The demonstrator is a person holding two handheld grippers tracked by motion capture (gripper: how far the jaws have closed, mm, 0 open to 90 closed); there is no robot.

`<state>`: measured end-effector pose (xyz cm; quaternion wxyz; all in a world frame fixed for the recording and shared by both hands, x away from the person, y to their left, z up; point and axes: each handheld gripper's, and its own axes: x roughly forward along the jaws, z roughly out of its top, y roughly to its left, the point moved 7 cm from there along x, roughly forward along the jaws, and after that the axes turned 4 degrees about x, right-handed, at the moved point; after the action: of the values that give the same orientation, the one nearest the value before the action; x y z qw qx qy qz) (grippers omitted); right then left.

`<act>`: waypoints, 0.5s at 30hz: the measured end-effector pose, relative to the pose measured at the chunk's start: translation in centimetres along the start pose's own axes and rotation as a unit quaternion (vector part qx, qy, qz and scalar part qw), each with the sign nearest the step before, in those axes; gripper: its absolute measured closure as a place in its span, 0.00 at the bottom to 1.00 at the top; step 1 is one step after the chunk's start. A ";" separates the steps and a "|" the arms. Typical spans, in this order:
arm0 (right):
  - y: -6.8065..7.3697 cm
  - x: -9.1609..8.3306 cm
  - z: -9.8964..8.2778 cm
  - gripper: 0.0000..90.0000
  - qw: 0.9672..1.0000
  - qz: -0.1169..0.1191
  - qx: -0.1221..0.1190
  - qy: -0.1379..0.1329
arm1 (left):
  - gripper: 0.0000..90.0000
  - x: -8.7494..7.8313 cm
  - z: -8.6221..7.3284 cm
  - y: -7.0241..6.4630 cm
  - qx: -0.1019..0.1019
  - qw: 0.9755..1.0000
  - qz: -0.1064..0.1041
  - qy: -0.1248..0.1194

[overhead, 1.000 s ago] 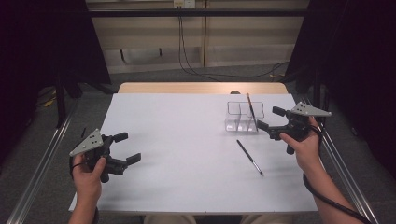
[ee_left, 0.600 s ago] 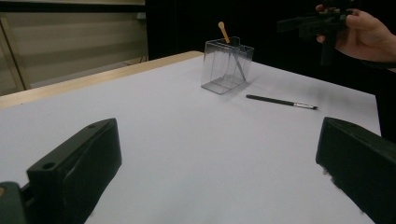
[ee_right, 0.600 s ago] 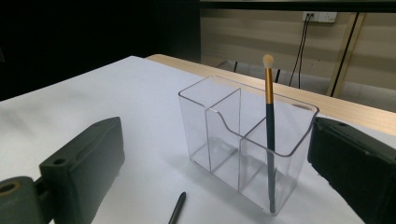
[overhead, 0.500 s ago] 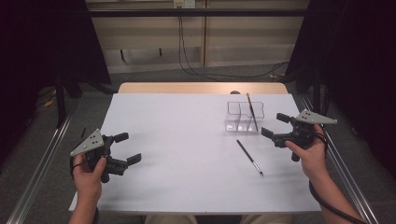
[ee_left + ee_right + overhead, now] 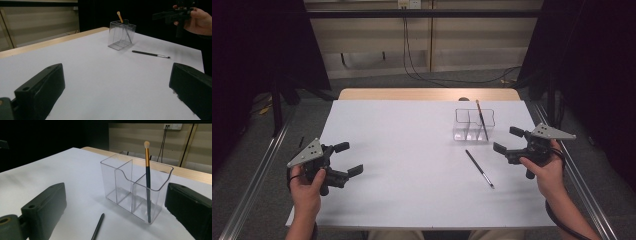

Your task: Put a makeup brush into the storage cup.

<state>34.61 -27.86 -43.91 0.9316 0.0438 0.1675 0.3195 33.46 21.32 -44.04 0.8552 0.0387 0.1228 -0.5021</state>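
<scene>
Two makeup brushes — one standing in the organizer (image 5: 481,119), one lying flat at centre right (image 5: 479,168), one clear three-compartment organizer (image 5: 460,131), two hand-held grippers — lower left (image 5: 346,159), right (image 5: 507,140), one white table (image 5: 402,145)

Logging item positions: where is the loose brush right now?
In the high view the loose brush lies flat on the white table, right of centre, just in front of the clear holder and left of the right gripper.

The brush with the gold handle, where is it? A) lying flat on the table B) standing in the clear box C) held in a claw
B: the gold-handled brush stands in an end compartment of the clear box, while a second brush lies on the table.
</scene>
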 end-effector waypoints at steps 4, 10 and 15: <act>0.1 -0.3 -0.3 0.04 1.000 0.000 0.001 0.002 | 0.00 0.0 0.0 -0.1 0.000 1.000 0.000 0.000; 0.2 -1.0 -0.6 0.03 1.000 -0.002 0.000 -0.001 | 0.00 0.2 0.0 -0.1 0.003 1.000 -0.005 0.005; -0.1 -1.6 -1.3 0.03 1.000 -0.009 0.004 0.000 | 0.00 0.3 -0.1 -0.1 0.001 1.000 -0.004 0.003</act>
<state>33.02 -28.90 -44.73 0.9342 0.0456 0.1694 0.3107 33.53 21.00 -44.18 0.8528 0.0409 0.1253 -0.5053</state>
